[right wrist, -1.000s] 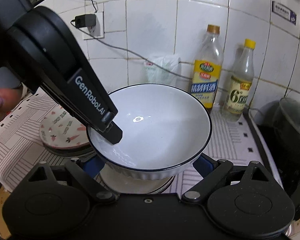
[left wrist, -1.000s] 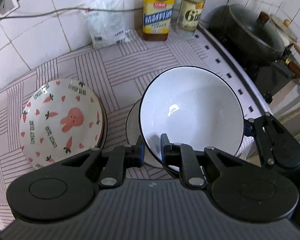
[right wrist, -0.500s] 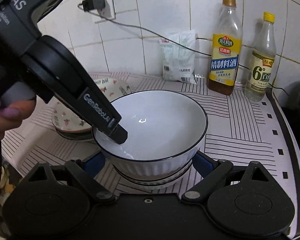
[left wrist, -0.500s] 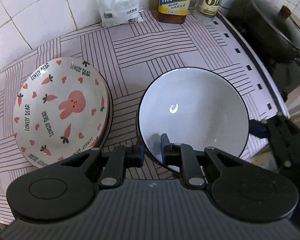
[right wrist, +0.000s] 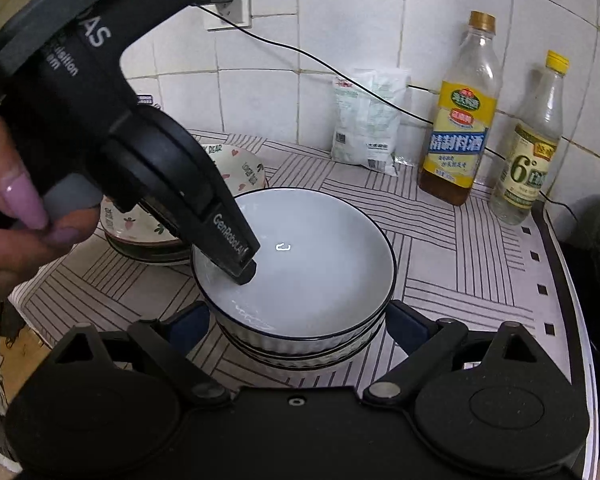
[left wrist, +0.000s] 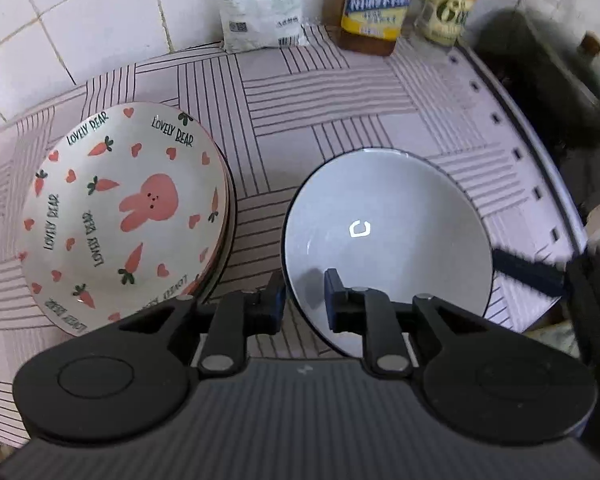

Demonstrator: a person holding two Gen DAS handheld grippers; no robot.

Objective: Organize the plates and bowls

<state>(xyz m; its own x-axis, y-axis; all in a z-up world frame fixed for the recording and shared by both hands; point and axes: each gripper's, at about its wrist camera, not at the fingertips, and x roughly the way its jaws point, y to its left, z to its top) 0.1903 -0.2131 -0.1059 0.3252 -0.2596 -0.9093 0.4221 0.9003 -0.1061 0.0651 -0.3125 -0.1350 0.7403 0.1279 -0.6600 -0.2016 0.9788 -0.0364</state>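
A white bowl with a dark rim [left wrist: 388,240] [right wrist: 300,272] sits nested in a second ribbed bowl [right wrist: 300,350] on the striped mat. My left gripper [left wrist: 304,300] is shut on the top bowl's near-left rim, one finger inside and one outside; it shows in the right wrist view [right wrist: 242,268]. My right gripper [right wrist: 296,324] is open, its fingers straddling the bowl stack without touching. A stack of rabbit-and-carrot plates [left wrist: 120,216] [right wrist: 236,168] stands to the left of the bowls.
A cooking-wine bottle [right wrist: 460,120], a vinegar bottle [right wrist: 532,152] and a white packet [right wrist: 366,120] stand by the tiled wall. A dark wok [left wrist: 560,92] sits on the stove at the right. A cable runs along the wall.
The left gripper lowered the white bowl, which now rests level inside the ribbed bowl below. The right gripper stayed open around the stack.
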